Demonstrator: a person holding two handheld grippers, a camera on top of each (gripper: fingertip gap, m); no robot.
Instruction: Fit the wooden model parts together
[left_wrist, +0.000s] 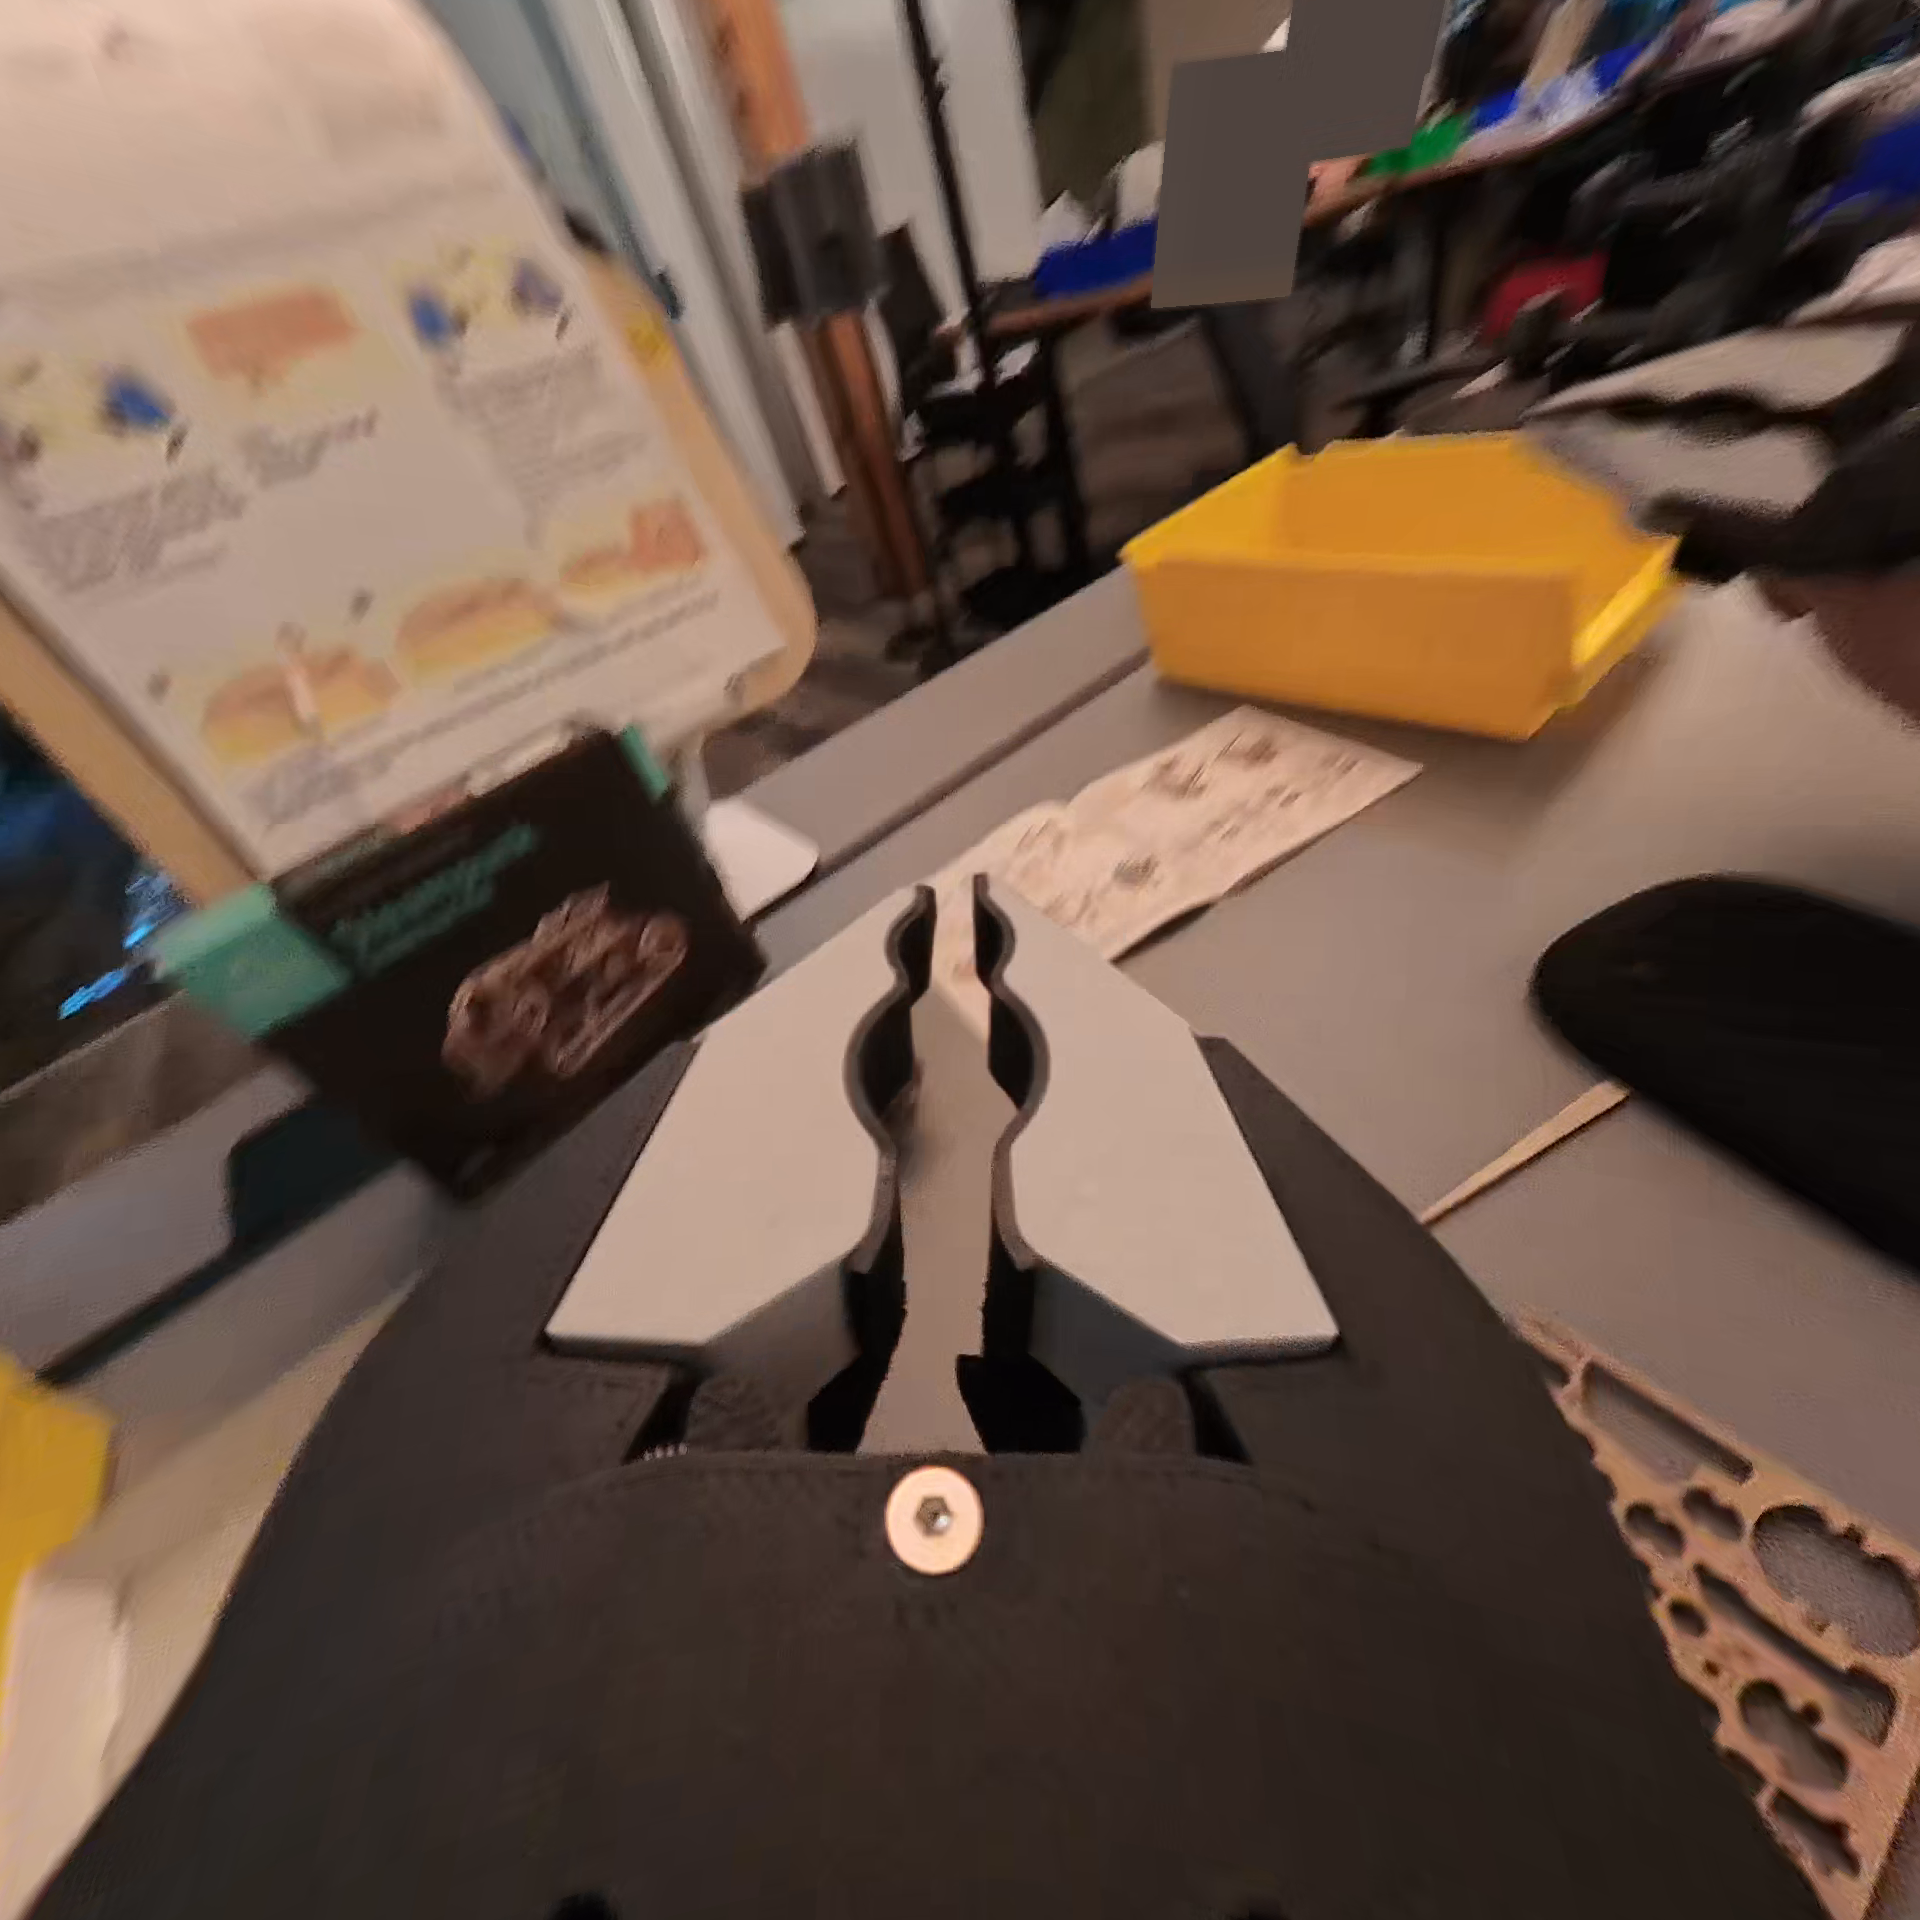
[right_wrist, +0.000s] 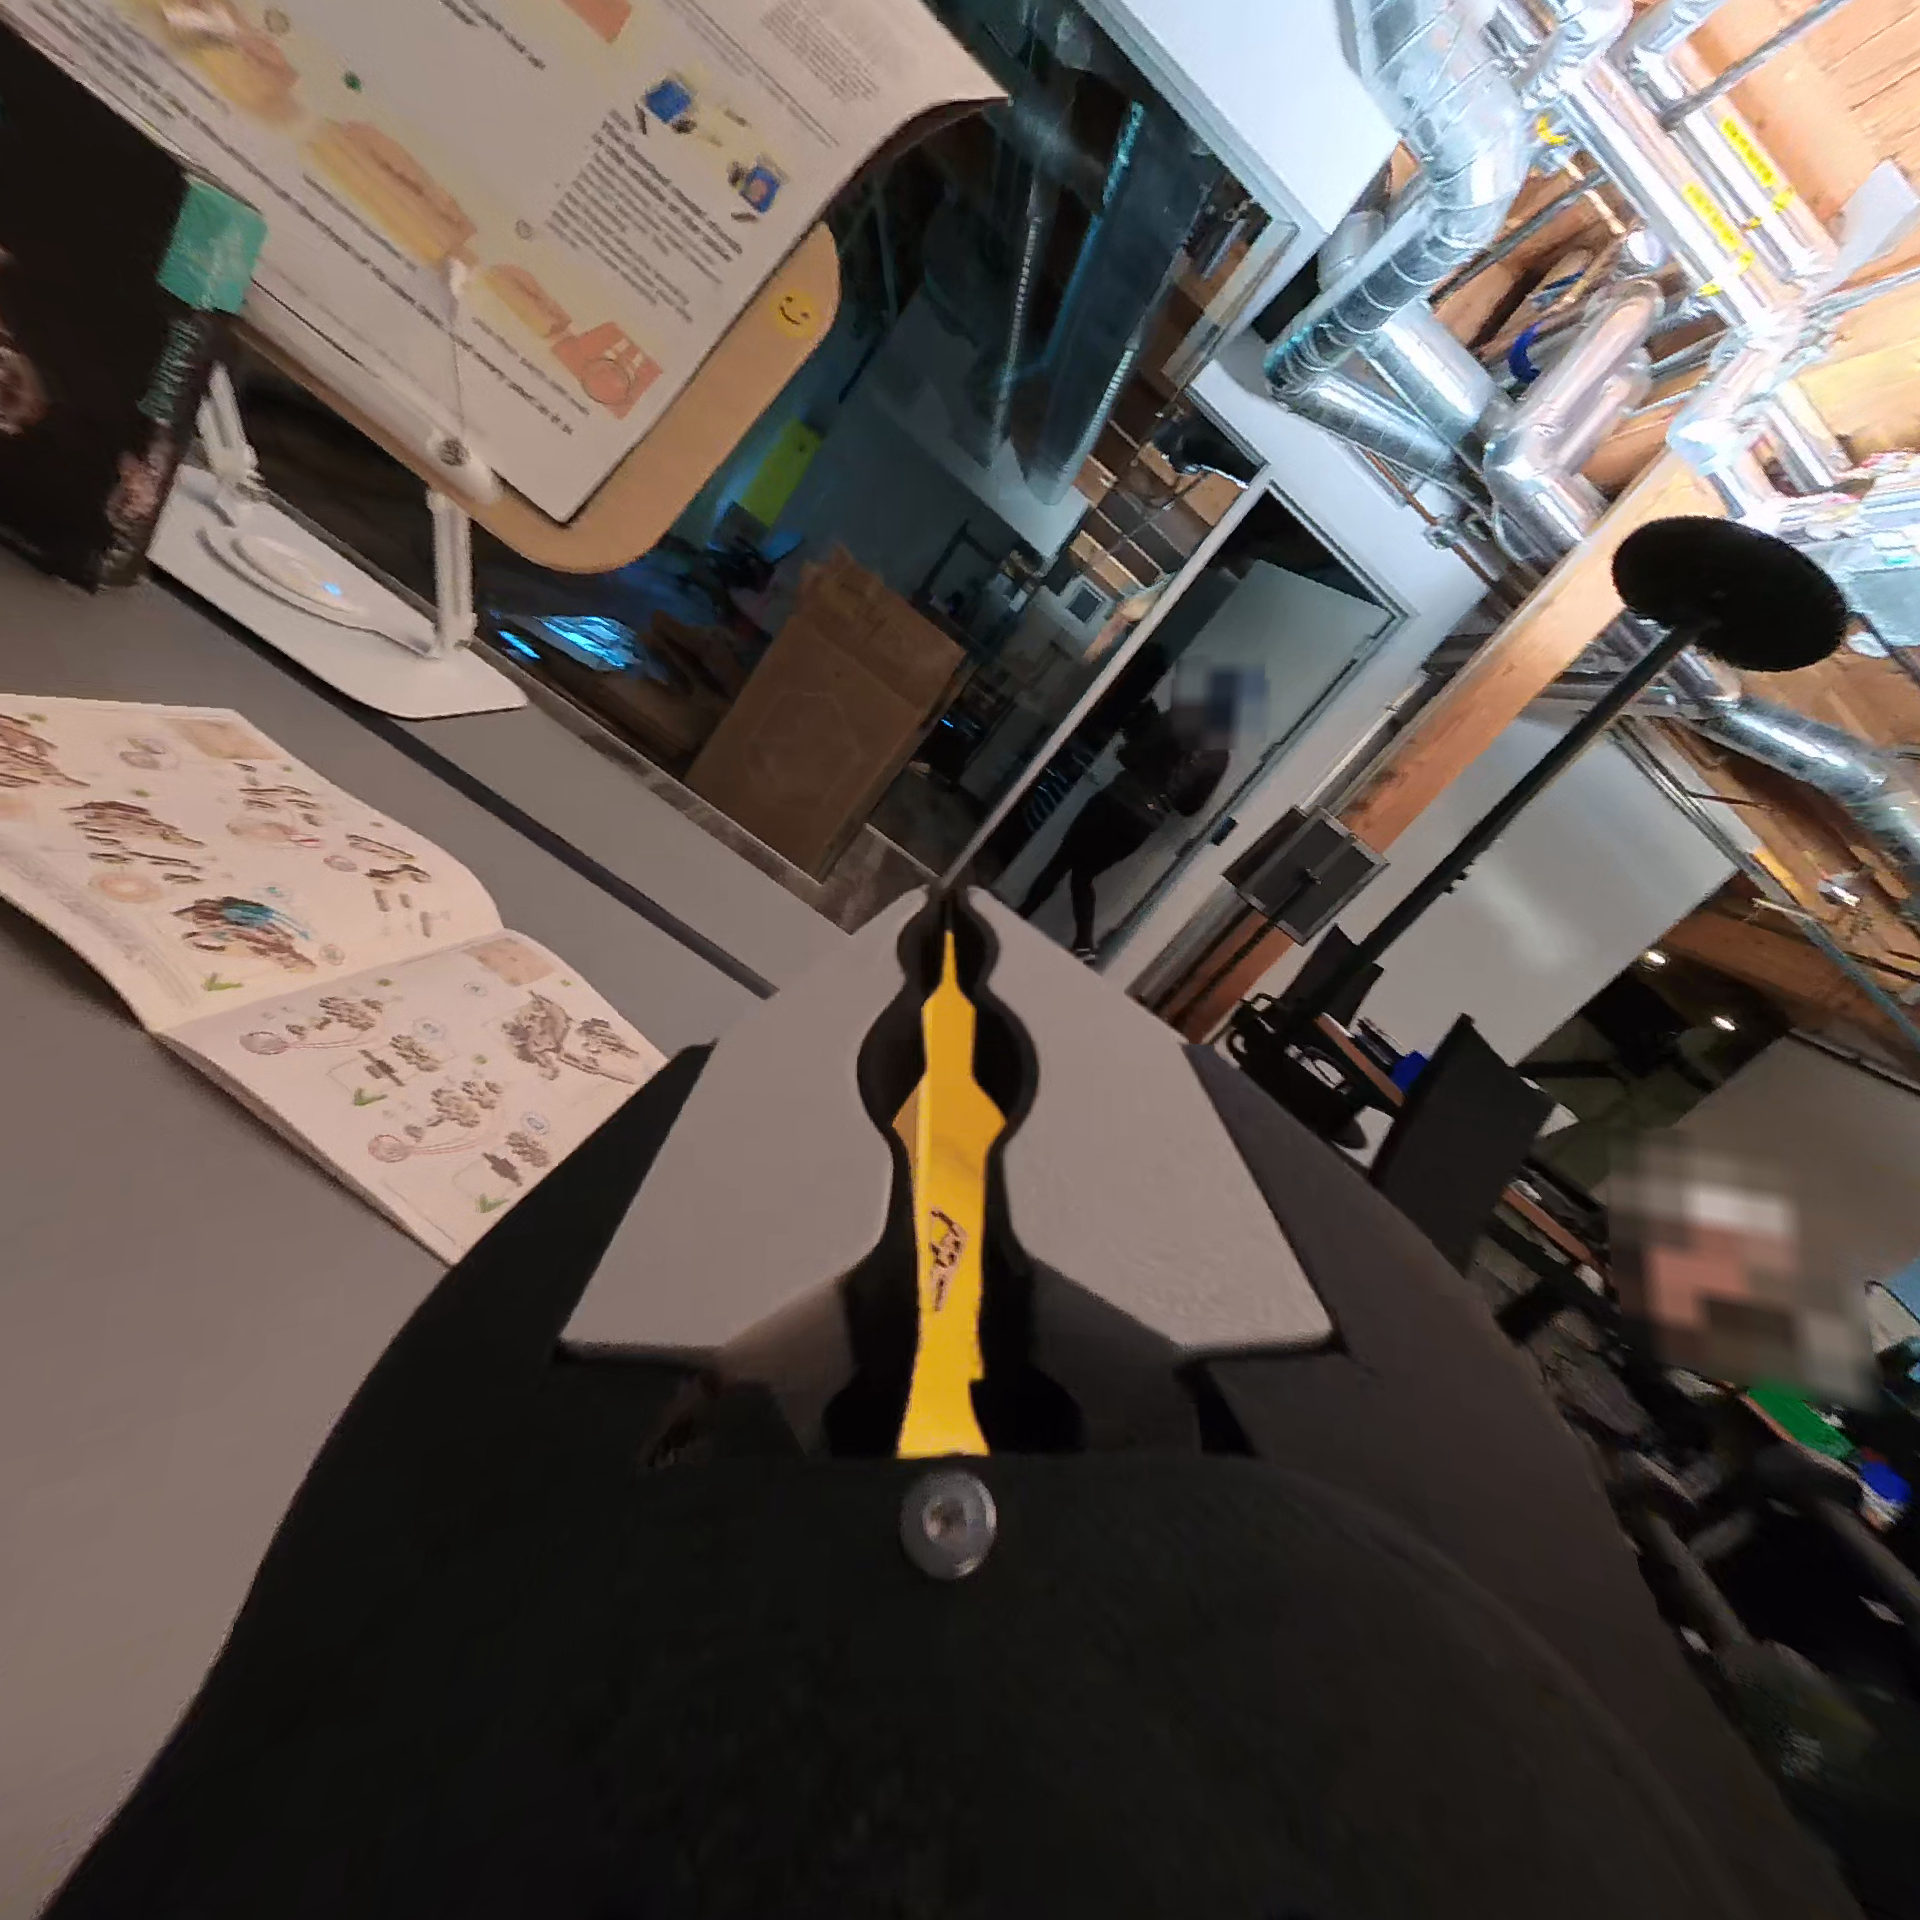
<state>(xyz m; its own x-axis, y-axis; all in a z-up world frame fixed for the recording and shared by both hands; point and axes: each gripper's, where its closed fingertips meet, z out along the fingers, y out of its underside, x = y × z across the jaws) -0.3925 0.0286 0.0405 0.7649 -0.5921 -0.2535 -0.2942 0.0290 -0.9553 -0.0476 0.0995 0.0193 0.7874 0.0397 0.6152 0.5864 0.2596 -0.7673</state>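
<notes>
In the left wrist view my left gripper hovers over the grey table. Its jaws stand nearly together with a thin slit, and a small brownish bit shows blurred in the left notch. A wooden sheet with punched-out holes lies at the lower right, and a thin wooden strip lies beyond it. In the right wrist view my right gripper is shut on a yellow-handled tool. The tool's thin metal rod sticks out past the tips, raised off the table.
A yellow bin stands at the far right. An open instruction booklet lies mid-table. A dark model box and a poster board on a white stand are at the left. A black rounded object is at the right. Spacing between my two grippers at the tips: around 35 centimeters.
</notes>
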